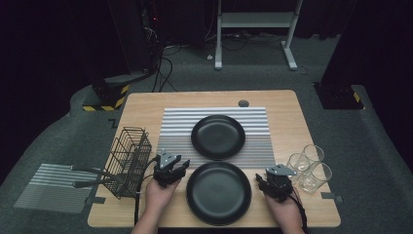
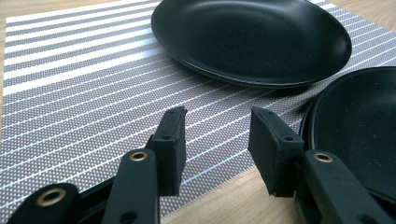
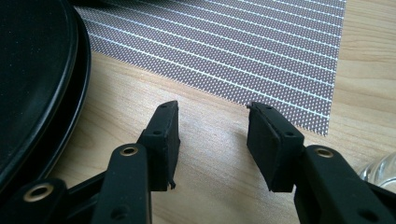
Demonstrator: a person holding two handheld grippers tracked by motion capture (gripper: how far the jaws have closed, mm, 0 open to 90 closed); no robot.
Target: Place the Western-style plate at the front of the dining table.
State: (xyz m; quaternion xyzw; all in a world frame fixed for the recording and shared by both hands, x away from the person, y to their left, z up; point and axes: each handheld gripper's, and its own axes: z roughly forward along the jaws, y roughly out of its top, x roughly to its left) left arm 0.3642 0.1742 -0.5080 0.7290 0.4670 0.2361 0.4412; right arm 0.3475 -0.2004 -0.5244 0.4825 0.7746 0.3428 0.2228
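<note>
A light wooden table (image 1: 292, 122) carries a grey striped placemat (image 1: 175, 131) with one black plate (image 1: 217, 136) on it; a second black plate (image 1: 218, 192) sits nearer the person, a wire basket (image 1: 129, 158) at left, three clear glasses (image 1: 309, 168) at right.

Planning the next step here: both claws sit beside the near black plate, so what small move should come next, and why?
Probably ease both claws inward to the near plate rim. The left claw and right claw flank it, open and empty.

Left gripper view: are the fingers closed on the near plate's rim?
No, the fingers stand apart over the striped mat, with the near plate off to their side.
</note>
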